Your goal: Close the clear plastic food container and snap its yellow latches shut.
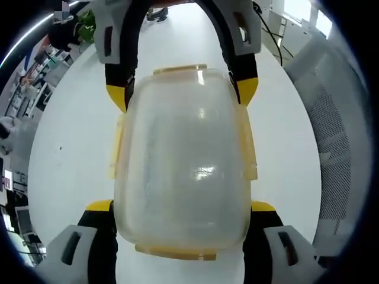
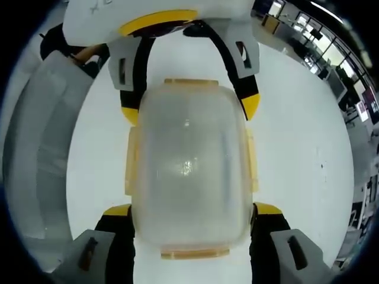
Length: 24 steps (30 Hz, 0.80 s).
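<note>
Nearest my lens in the left gripper view is the clear plastic food container (image 1: 183,171), standing on the white table (image 1: 71,148) with its lid already seated. My left gripper (image 1: 180,207) straddles its near end, jaws spread wide, yellow tips just beside the two side walls; I cannot tell whether they touch. Across the box, the right gripper (image 1: 182,97) comes in from the far side and brackets the other end the same way.

Moving to the right gripper view, the picture mirrors: the container (image 2: 189,171) sits between my right gripper (image 2: 192,210) at the bottom, jaws wide on either flank, and the left gripper (image 2: 189,109) at the top.

As I judge it, closing is done and latching is the step in hand. Yellow latches (image 1: 115,151) show along the long sides and at both ends, and the side ones look flared out from the wall, not snapped down, though the fisheye bend makes that hard to be sure of. The next move calls for one gripper to steady the box while the other presses a latch flap inward and down until it clicks, then the remaining latches in turn.

No brand or label reads on the container; some faint marks on the white body above the far gripper in the right gripper view are too small to read.
</note>
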Motion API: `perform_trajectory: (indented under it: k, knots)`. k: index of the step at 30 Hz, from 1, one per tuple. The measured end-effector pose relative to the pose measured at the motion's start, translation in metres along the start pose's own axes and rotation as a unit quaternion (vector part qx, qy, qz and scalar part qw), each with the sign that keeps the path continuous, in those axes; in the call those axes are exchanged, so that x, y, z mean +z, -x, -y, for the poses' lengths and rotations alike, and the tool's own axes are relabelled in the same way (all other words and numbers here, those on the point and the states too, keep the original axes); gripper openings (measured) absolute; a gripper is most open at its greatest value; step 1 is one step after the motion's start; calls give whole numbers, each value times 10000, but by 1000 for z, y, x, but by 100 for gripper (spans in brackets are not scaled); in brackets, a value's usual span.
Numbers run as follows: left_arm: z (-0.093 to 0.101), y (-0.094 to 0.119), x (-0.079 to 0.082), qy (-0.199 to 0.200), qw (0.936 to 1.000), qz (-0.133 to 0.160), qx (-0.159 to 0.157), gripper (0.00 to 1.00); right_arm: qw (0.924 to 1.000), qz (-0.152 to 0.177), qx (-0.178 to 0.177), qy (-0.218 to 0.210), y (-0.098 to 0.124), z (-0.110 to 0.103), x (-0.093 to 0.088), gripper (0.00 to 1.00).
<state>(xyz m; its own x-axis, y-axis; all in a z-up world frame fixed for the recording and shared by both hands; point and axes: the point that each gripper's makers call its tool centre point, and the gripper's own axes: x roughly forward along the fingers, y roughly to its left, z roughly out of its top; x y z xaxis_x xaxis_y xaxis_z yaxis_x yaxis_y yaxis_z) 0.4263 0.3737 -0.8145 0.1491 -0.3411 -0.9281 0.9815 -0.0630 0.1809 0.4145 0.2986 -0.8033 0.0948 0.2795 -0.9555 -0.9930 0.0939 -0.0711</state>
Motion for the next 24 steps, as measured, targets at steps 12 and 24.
perform_trajectory:
  k: [12, 24]
  knots:
    - [0, 1, 1, 21, 10000, 25, 7, 89, 10000, -9, 36, 16, 0, 0, 0, 80]
    - [0, 1, 1, -1, 10000, 16, 19, 89, 10000, -28, 24, 45, 0, 0, 0, 81]
